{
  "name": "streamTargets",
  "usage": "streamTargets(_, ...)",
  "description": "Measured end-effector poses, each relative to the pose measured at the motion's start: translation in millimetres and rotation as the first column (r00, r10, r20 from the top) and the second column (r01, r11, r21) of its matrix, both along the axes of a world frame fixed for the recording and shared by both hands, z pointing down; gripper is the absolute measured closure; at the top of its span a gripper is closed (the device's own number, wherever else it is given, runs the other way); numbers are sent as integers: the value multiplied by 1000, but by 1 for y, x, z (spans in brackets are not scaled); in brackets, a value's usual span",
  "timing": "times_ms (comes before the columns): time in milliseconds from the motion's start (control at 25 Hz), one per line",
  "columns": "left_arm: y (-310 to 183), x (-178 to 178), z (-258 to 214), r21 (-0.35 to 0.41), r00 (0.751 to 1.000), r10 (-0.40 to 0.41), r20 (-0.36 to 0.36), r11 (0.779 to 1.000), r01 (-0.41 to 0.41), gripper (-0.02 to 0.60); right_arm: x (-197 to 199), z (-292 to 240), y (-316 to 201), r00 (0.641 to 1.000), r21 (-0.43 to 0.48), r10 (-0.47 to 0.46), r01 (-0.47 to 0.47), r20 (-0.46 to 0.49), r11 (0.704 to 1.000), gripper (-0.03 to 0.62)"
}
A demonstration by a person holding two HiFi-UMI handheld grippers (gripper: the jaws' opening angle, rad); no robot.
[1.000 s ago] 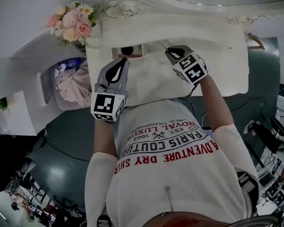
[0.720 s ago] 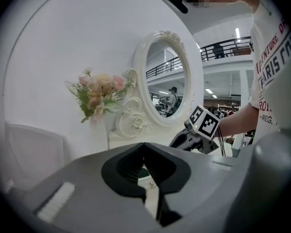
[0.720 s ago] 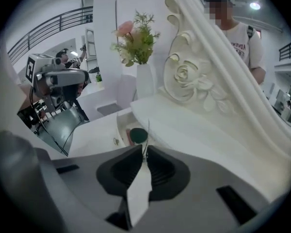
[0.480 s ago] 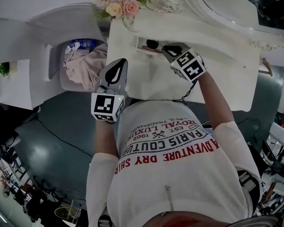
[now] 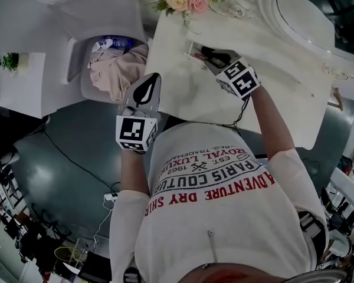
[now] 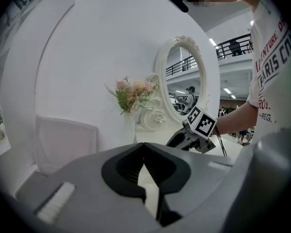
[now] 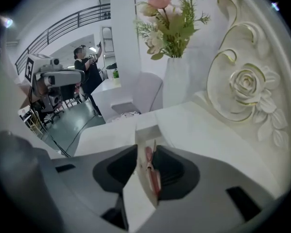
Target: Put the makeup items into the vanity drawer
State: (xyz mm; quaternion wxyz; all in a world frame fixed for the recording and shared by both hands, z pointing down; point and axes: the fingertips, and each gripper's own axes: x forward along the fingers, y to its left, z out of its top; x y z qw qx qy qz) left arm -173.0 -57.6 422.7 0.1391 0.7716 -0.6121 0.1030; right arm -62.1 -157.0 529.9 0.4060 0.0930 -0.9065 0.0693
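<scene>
The right gripper (image 5: 205, 53) is hiding most of the small vanity drawer (image 7: 146, 127), and the slim pink-red makeup stick (image 7: 153, 171) is too thin to name better. The jaws have just been opening and are standing narrowly apart over the drawer, with the stick between them. The left gripper (image 6: 143, 149) is hovering closed and empty.

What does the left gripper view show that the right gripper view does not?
Only the left gripper view: the oval mirror glass and the right hand-held gripper from outside. Only the right gripper view: a slim pink stick in the gap between that gripper's jaws, which have just been opening. Both: the pink flower bouquet and the white carved rose.
</scene>
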Motion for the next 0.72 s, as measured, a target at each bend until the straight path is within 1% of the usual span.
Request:
streamTargets(80, 0, -1, 0, 2, 1000, 1, 0, 1000, -1, 570, -4, -2, 2, 1000, -14, 7, -6, 30, 1000, 438)
streamTargets(120, 0, -1, 0, 5, 1000, 3, 0, 1000, -3, 571, -5, -4, 1, 999, -15, 17, -17, 44, 1000, 416)
streamTargets(160, -1, -1, -1, 7, 1000, 8, 0, 1000, -8, 571, -5, -6, 0, 998, -12, 30, -29, 55, 1000, 413)
streamTargets(360, -10, 6, -6, 26, 999, 45, 3, 999, -45, 571, 3, -25, -4, 989, 25, 88, -92, 122, 995, 413)
streamTargets(600, -30, 25, -22, 61, 993, 116, 14, 991, -117, 571, 28, -58, -5, 960, 77, 163, -185, 229, 980, 415)
streamTargets(640, -34, 29, -26, 68, 991, 131, 16, 989, -132, 571, 35, -65, -7, 950, 93, 188, -217, 247, 972, 423)
streamTargets(680, -39, 35, -30, 75, 989, 148, 19, 986, -149, 570, 43, -73, -11, 938, 112, 220, -257, 268, 960, 452)
streamTargets(720, -44, 40, -35, 83, 986, 166, 23, 982, -168, 571, 52, -82, -15, 920, 133, 256, -305, 295, 943, 497)
